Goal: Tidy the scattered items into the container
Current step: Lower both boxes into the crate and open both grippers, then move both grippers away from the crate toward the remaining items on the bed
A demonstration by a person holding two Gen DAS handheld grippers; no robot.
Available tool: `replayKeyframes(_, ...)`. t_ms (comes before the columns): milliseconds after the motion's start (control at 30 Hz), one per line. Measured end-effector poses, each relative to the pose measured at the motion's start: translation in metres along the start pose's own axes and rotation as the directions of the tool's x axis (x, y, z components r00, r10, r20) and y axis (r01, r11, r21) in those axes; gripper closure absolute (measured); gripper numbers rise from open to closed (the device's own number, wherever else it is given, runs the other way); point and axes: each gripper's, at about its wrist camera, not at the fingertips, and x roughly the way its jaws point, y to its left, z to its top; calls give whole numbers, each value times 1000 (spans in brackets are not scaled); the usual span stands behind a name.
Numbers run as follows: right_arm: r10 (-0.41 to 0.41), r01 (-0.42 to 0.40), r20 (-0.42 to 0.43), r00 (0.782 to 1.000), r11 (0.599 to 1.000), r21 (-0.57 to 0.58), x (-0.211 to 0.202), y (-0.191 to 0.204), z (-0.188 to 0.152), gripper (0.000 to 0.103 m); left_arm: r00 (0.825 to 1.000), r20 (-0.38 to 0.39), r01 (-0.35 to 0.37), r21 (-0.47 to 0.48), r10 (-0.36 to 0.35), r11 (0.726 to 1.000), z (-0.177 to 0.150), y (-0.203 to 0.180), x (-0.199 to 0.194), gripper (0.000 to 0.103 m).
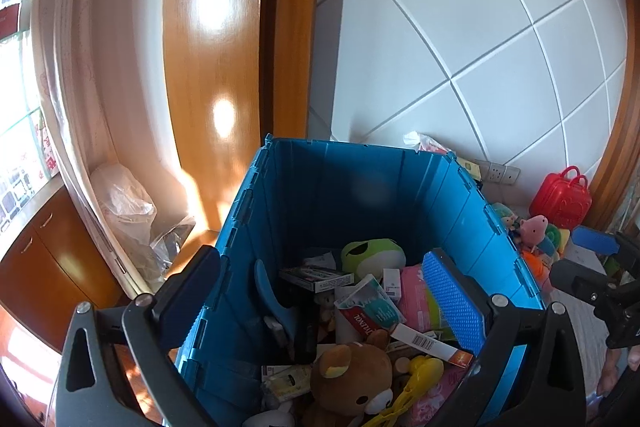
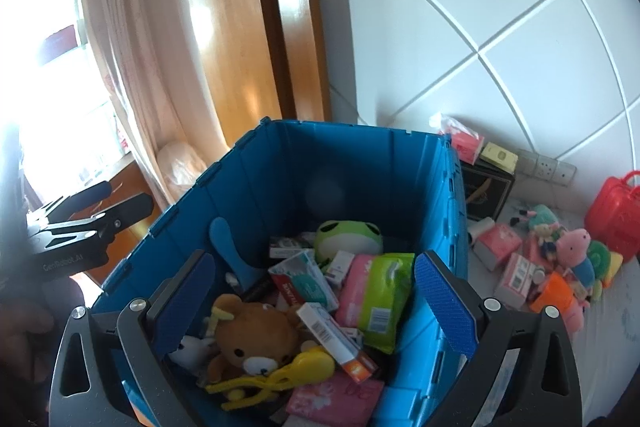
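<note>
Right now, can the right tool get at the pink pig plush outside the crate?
Probably yes: the right tool is open and empty, and the pink pig plush lies uncovered atop the pile right of the blue crate.

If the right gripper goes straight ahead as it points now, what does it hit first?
Most likely the pile inside the blue crate: the open right gripper aims at the small boxes beside the green wipes pack. Depth is uncertain.

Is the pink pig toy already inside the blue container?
No, the pink pig toy lies outside the blue container, among scattered items.
</note>
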Motion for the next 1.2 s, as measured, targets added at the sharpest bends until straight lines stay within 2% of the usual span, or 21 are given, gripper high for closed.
replayKeyframes(500, -5, 5, 7, 1000, 1000, 25, -17, -15, -10, 1, 1000, -6, 16, 42, -16, 999, -5, -25, -5, 0)
replayKeyframes(733, -16, 15, 11, 1000, 999, 39, -30, -32, -21, 0, 999, 1, 42, 57, -43, 997, -7, -51, -8, 0)
replayKeyframes(867, -6, 5, 22, 1000, 999, 43, -41, -51, -29, 0, 998, 5, 62, 70, -63, 996, -6, -77, -8, 0)
replayKeyframes(1200, -47, 43, 33, 998, 992, 118, -80, -127, -51, 0, 991, -5, 133, 155, -134, 979, -4, -175, -12, 0)
